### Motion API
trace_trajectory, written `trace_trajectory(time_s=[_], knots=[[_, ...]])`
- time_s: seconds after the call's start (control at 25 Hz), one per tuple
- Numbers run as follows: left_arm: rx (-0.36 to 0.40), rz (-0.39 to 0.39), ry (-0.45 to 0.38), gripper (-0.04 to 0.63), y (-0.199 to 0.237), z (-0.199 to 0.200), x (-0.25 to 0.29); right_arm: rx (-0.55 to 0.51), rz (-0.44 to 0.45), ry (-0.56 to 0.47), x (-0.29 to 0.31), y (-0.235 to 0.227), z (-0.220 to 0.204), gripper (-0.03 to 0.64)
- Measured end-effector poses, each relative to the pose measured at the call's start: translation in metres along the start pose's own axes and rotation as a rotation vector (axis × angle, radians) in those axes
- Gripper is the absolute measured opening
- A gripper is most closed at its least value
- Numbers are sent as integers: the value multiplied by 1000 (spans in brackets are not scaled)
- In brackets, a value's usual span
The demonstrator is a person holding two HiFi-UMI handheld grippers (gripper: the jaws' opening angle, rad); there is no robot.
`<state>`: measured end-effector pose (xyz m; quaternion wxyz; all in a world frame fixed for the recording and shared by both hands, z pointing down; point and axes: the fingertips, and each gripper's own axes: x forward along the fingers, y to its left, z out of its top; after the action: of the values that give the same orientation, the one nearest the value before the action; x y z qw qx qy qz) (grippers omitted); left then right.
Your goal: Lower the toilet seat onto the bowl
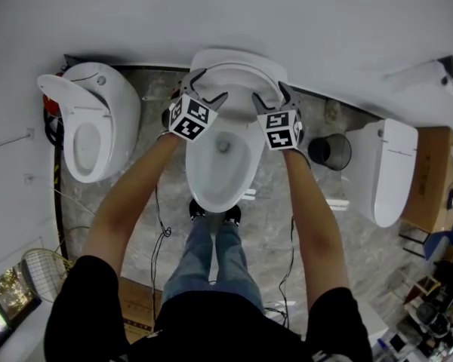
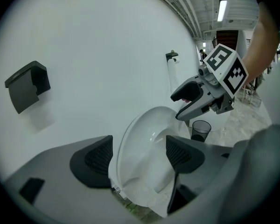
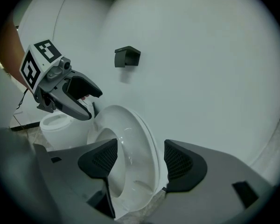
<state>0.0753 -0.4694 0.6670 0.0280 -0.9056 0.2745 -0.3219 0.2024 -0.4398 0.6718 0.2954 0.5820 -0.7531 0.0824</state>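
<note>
Head view: toilet seat (image 1: 238,68) raised, upright near the wall (image 1: 211,13), behind the bowl (image 1: 223,164). Left tool (image 1: 209,85) at the seat's left edge, right tool (image 1: 270,93) at its right edge, both with jaws apart and reaching over the rim. Dark bin (image 1: 331,151) on the floor (image 1: 272,202) to the right, second toilet (image 1: 98,119) to the left.

Left gripper view: jaws moderately open, the seat's white rim edge-on between the dark pads (image 2: 98,160). One pad close against the rim's outer edge, no firm clamp to be made out. Right tool beyond, at the far edge, also agape.

Right gripper view: much the same, mirrored. Jaws partly open, rim between the pads and just beside both, no clear squeeze. Left tool at the far side, open.
</note>
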Motion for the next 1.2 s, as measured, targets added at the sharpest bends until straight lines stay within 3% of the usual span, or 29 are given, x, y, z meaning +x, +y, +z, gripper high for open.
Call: trace_trajectory(time_s=[0.36,0.44,0.64,0.96,1.2], knots=[[12,-7,79,287,12,-8,32,-81,30,48,25,-3,3,292],[25,-8,107,247,15,-13,37,-104,38,60,28,-3,4,256],[61,-15,165,225,18,-21,47,-137,52,68,35,1,7,231],[99,-2,186,158,22,-23,48,-175,45,86,37,0,8,183],[87,-2,186,147,20,-22,44,-195,58,104,34,1,8,175]])
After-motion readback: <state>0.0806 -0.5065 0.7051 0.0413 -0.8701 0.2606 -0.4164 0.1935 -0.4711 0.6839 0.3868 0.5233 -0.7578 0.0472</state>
